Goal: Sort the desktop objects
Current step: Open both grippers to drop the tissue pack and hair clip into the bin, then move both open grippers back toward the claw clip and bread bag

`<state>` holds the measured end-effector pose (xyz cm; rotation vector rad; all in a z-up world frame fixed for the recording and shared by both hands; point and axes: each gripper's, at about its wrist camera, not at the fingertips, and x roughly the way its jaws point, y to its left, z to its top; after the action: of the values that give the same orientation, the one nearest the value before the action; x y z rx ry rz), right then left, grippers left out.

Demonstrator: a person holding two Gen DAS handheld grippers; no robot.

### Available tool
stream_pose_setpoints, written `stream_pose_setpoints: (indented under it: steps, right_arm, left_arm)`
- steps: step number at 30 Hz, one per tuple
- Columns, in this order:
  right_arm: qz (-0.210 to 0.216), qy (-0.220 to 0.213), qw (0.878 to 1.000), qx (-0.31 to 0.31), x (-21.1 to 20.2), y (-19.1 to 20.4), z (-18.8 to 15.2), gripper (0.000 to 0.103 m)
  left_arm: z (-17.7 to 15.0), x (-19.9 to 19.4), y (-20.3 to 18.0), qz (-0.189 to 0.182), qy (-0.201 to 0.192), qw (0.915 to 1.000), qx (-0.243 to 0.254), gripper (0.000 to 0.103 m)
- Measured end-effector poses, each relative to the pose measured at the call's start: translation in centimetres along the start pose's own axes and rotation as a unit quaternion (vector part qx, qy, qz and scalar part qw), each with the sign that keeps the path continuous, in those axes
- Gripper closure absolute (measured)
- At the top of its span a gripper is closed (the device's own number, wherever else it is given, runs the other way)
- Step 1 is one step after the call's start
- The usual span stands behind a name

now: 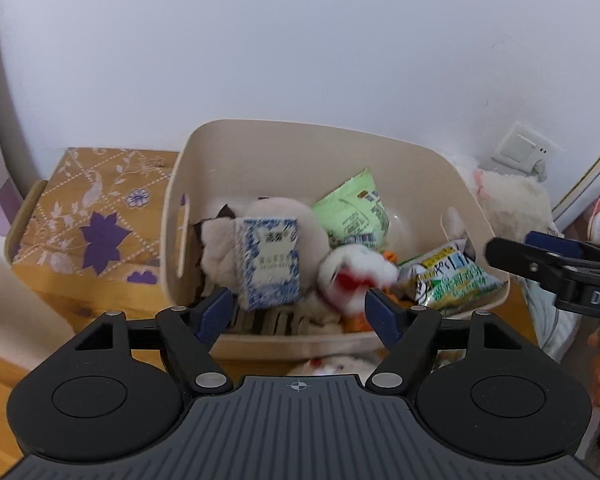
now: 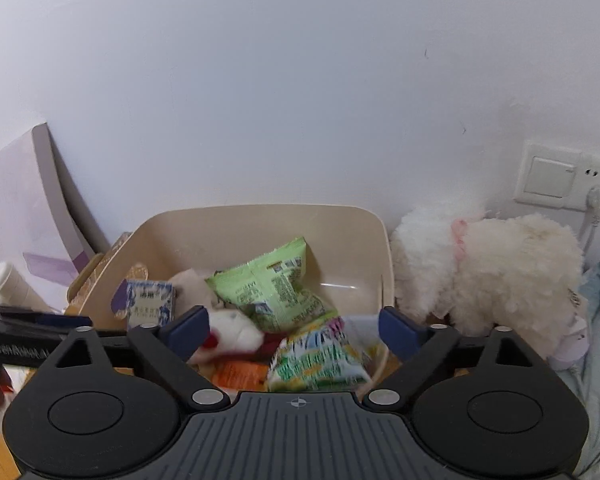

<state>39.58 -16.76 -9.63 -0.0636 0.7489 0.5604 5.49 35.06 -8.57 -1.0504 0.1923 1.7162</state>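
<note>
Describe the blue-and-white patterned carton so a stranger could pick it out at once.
Start at the beige plastic bin against the white wall. Inside, toward its left side, the blue-and-white patterned carton stands upright against a cream plush toy. It is the only boxy, hard-edged item there; its neighbours are soft toys and crinkly green snack packets.

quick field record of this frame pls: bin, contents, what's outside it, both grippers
bin: beige plastic tub, against the white wall
contents: blue-and-white patterned carton, two green snack packets, white plush toy with red mouth, beige plush
outside right: fluffy white plush dog
outside left: yellow floral wooden box
left gripper: jaws open, empty
right gripper: jaws open, empty
</note>
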Motion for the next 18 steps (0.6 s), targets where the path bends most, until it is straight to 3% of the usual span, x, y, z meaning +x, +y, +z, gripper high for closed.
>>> stream_pose_setpoints:
  steps: [8,12,18]
  right_arm:
    - [-0.003,-0.011,0.998,-0.056,-4.4,1.3,-4.9,0.000]
    - [-0.003,0.012,0.998,-0.065,-5.7,1.8,-7.9,0.000]
    - [-0.011,0.058,0.993,-0.097,-5.9,2.7,-11.9,0.000]
  left_arm:
    - [-2.6,-3.4,1.8,0.003,-0.005,1.0000,0.000,0.024]
    - [-4.5,-4.1,3.1,-0.006,0.015,0.9995,-0.028,0.023]
    - [-8.7,-5.3,3.6,0.009,0.016,0.9996,-0.021,0.023]
